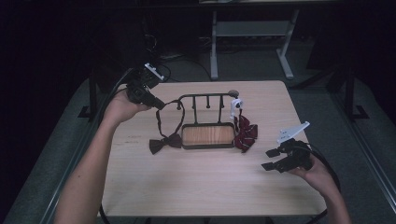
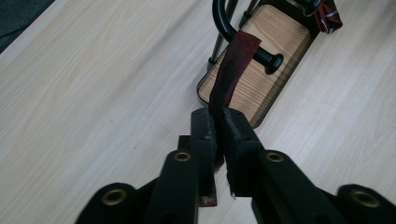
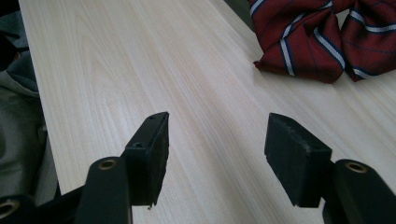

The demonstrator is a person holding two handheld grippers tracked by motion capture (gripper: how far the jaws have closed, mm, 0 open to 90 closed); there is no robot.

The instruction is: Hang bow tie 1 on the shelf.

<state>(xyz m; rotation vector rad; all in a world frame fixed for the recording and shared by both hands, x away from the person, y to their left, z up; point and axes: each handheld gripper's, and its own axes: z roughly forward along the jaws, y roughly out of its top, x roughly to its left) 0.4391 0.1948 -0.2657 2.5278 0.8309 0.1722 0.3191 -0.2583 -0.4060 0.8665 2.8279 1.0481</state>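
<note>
we are hanging a dark maroon fabric bow tie (image 1: 166, 141) by its neck strap (image 2: 229, 74) on a black metal peg rack with a wooden base tray (image 1: 208, 135), and the strap is already looping over the rack's end hook (image 2: 223, 25) so the bow can dangle at the tray's near corner. that is why our left hand-held gripper (image 1: 156, 102) is sitting high, beside the rack's end: it is keeping the strap taut just ahead of its tips while the loop settles on the hook. in the left gripper view its jaws are standing close together with the maroon strap running between them; a thin gap is showing beside the cloth, so we judge the pinch to be loosening rather than firm, though the pads are still looking to be in contact with the strap. the bow itself is lying on the light wooden table (image 1: 196, 186), below and in front of this hand-held gripper.

our right hand-held gripper (image 1: 273, 158) is resting low over the table, well apart from the rack, waiting its turn. its jaws are standing wide apart with nothing between them and only bare table beneath. just ahead of it a red striped silk bow tie (image 3: 322, 35) is lying, with its white clip (image 1: 236, 103) already sitting on the rack's far end.
</note>
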